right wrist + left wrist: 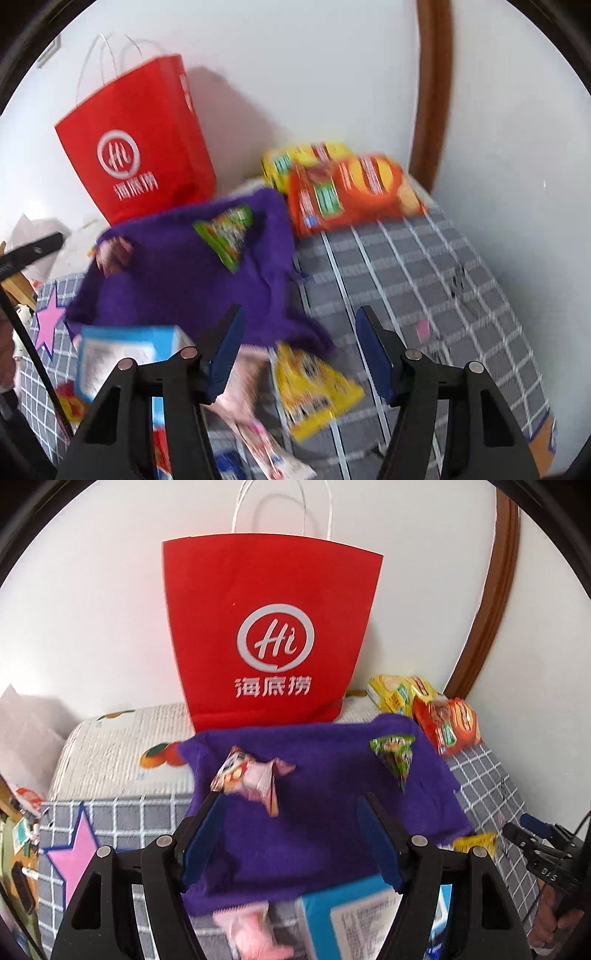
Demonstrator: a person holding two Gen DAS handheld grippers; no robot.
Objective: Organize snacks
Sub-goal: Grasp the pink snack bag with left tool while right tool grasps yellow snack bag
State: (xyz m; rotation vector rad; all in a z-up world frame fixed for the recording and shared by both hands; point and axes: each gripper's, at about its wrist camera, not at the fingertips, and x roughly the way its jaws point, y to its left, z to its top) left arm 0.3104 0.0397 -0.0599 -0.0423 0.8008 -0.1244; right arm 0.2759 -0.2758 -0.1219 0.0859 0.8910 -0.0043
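A: State the condition of both tongs.

B: The left gripper (291,834) has its jaws parted, with nothing between the blue pads. It hangs over the near part of the purple cloth (325,794). The right gripper (299,350) also stands apart and grips nothing. Its jaws sit above the grey checked cover (424,273), beside the cloth's near right corner.

A: List the snacks nearest the tongs.

B: At the near edge of the cover lie a blue box (354,919) and a pink packet (251,930), both just past the cloth's near edge. A yellow packet (314,391) lies at the cloth's near right corner, its upper end touching the cloth's edge.

A: And on the cloth itself?

B: A pink-and-white packet (251,779) rests at the left middle of the cloth. A green triangular packet (397,757) rests near the far right corner.

A: Continue toward the far edge.

B: An orange chip bag (354,192) lies off the cloth's far right corner, with a yellow chip bag (303,158) behind it, close to the wall. A red paper bag (273,635) stands upright at the far edge, against the wall, just behind the cloth.
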